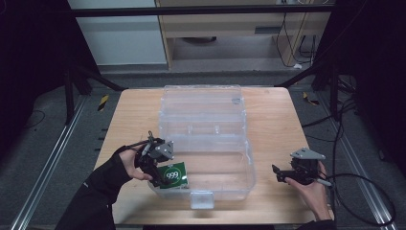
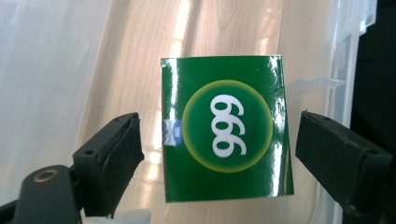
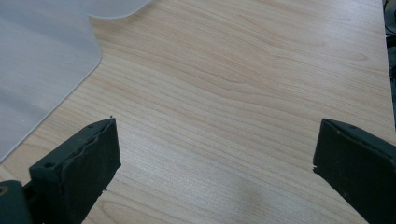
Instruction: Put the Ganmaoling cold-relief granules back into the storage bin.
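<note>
- Working from the left of the high view: the left gripper (image 1: 158, 178) hangs over the near-left corner of the clear plastic box (image 1: 239, 165), jaws pointing down into it.
- In the left gripper view the green carton (image 2: 227, 128) sits between the two black jaws with a gap showing on each side. The jaws stand partly open and neither pad appears to press on it; I judge it not gripped at this moment.
- Location of the carton: inside the box at its near-left corner, lying against or just above the clear floor. Whether it rests fully flat cannot be told.
- Orientation: the broad printed face, marked "999", looks up at the camera. The face is close to square, so a long axis is hard to name. In the left gripper view the numerals run top to bottom, parallel to the jaw faces.
- Judgement on the step: the carton is being placed in the box. To do it well, lift the left gripper straight up, jaws kept apart, so neither pad drags the carton or catches the box wall.
- The lid (image 1: 201, 98) stands open at the far side.
- At the right, the right gripper (image 1: 280, 174) is held over bare table (image 3: 243, 93) beside the box, jaws wide open and empty.
</note>
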